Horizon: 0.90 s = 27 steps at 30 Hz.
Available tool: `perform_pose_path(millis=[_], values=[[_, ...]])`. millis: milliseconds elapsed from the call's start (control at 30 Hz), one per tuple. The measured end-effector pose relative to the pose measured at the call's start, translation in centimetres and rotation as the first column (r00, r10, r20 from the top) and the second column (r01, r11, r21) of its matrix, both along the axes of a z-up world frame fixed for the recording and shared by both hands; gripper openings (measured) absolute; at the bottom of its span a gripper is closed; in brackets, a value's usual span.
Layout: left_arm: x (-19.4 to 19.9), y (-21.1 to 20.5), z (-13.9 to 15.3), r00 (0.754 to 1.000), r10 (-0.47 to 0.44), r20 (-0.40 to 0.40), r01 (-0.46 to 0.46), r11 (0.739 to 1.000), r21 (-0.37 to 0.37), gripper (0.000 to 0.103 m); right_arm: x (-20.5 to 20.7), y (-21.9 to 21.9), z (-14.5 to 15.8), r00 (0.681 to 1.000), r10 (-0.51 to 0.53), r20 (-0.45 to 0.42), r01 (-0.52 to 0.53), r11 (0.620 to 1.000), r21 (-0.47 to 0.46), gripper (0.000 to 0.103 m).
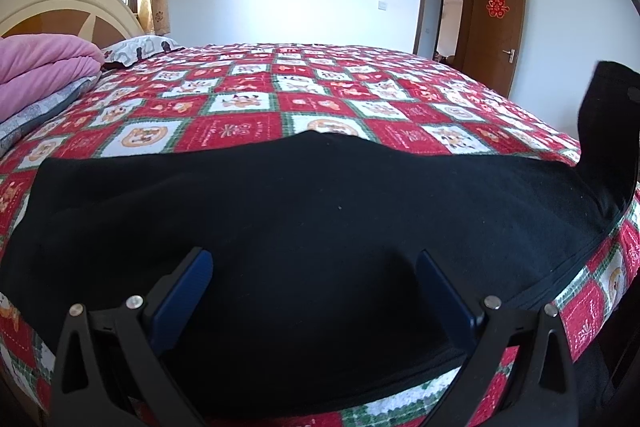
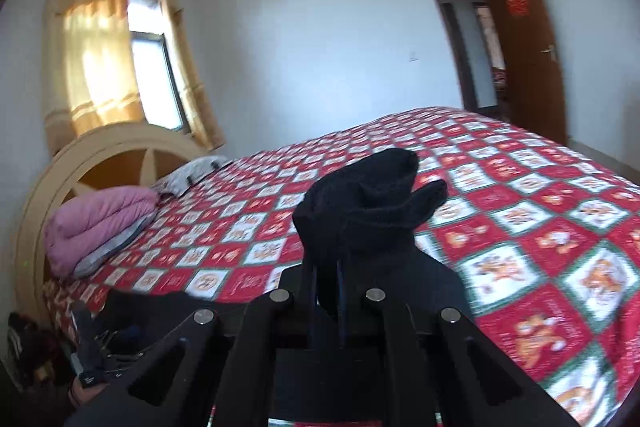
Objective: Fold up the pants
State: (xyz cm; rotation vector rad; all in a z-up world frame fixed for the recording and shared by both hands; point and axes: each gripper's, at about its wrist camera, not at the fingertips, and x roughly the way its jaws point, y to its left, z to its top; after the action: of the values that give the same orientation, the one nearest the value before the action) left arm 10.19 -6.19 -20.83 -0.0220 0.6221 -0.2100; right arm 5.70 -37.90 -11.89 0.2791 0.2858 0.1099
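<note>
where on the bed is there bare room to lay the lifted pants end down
Most of the checkered quilt beyond the pants' far edge is bare, across to the door side. The headboard end is crowded: folded pink blanket and patterned pillow. The right gripper holds the bunched end up; the left gripper hovers open over the near cloth.

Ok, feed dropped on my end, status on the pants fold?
Left gripper open, low over the black pants spread on the bed. Right gripper shut on one bunched end, lifted. Nothing in the way.
</note>
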Motion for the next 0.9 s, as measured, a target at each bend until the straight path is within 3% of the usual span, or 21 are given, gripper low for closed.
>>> perform_pose_path(millis=[467,900], values=[[-0.6,-0.1,-0.3,1.0,0.003,0.021,-0.004,0.999,0.032,0.103,3.1,6.2,-4.0,0.985,0.15,-0.084,-0.154,0.987,-0.039,0.008],[-1.0,0.1,-0.4,0.999,0.004,0.041,-0.005,1.0,0.017,0.103,3.8,11.4,-6.1,0.969,0.21,-0.128,-0.229,0.961,-0.156,0.008]])
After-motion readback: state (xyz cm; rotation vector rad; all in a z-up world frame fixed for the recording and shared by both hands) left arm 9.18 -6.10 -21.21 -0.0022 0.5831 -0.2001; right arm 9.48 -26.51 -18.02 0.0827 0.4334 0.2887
